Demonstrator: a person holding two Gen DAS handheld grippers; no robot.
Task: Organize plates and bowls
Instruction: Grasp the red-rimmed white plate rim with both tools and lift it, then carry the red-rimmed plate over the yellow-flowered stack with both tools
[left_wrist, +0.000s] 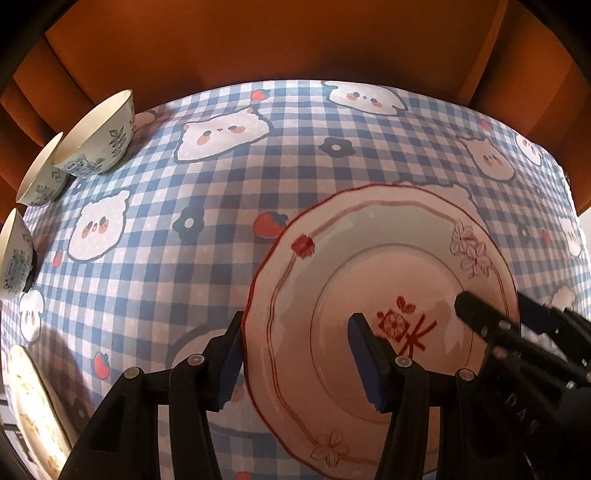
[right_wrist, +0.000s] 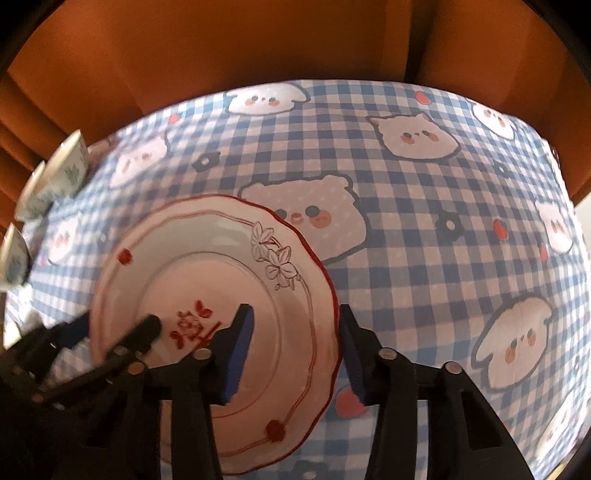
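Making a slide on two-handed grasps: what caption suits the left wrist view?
Left gripper and right gripper straddle opposite rims of a red-trimmed plate on a checked tablecloth.

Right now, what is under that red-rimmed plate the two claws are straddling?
The checked tablecloth with its bears and strawberries runs under the plate. Whatever lies directly beneath the plate is covered.

Looking steeply down, close over the tablecloth (left_wrist: 221, 229); both wrist views sharing the plate (left_wrist: 369, 258) (right_wrist: 207, 236), from its opposite rims.
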